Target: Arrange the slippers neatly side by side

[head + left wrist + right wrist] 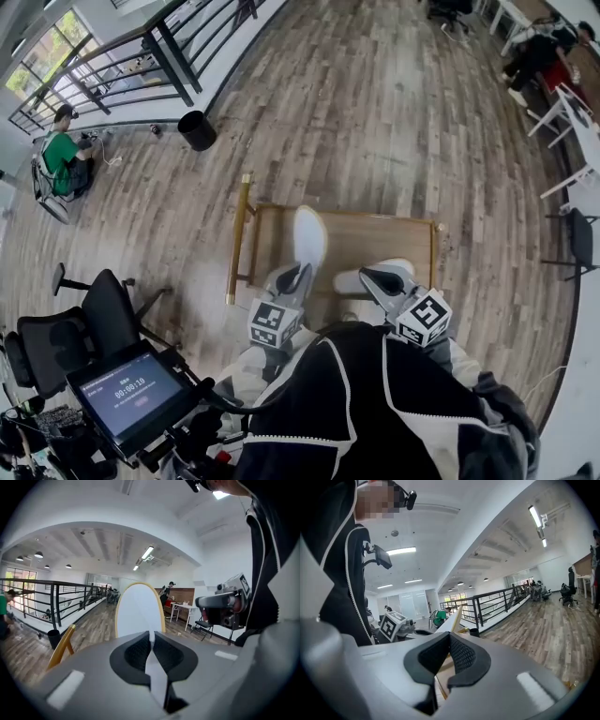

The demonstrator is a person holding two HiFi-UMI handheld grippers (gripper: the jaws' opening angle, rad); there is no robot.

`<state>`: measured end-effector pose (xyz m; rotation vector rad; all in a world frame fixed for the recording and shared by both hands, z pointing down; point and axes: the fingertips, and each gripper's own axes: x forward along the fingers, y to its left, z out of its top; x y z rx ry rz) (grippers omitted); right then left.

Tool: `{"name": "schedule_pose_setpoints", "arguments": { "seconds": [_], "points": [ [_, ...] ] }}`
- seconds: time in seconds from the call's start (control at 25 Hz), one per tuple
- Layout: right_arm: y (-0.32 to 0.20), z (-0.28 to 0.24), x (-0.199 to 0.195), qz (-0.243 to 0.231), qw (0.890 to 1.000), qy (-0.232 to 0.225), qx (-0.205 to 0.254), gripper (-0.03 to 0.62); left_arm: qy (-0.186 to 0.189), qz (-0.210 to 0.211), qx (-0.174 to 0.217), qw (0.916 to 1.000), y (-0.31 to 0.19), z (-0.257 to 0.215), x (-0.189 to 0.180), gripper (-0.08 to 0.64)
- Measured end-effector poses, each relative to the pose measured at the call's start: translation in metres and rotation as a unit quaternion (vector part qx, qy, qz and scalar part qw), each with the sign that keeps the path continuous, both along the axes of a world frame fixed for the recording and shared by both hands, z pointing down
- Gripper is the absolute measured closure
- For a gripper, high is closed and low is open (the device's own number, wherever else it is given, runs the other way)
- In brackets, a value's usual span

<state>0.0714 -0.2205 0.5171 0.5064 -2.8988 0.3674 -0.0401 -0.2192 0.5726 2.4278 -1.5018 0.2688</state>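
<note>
Two white slippers hang over a low wooden table [375,232] with gold legs. My left gripper [296,277] is shut on the heel edge of the left slipper [310,238], whose toe points away from me. In the left gripper view this slipper [139,611] stands upright before the jaws of the left gripper [151,640], its sole rimmed in yellow. My right gripper [379,280] is shut on the right slipper [350,281], which points left toward the other one. The right gripper view shows the right gripper [449,641] holding that slipper [453,619] edge-on as a thin strip.
A black bin [197,130] stands on the wood floor beyond the table. An office chair [94,323] and a screen on a stand [131,389] are at my left. A person in green [64,155] sits by the railing [141,56]. White tables [583,127] line the right side.
</note>
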Motion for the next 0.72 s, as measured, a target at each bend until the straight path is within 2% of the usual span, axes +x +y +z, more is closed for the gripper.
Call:
{"name": "schedule_pose_setpoints", "arguments": {
  "seconds": [0.24,0.72],
  "points": [
    [0.001,0.003,-0.009,-0.022,1.000,-0.011,0.000,0.588,0.018,-0.012,0.023,0.9995,0.035,-0.022,-0.005,0.526],
    [0.006,-0.003,-0.039,-0.047,0.999,-0.024,0.002,0.588,0.035,-0.031,0.005,0.9989,0.027,-0.017,-0.036,0.526]
  ]
}}
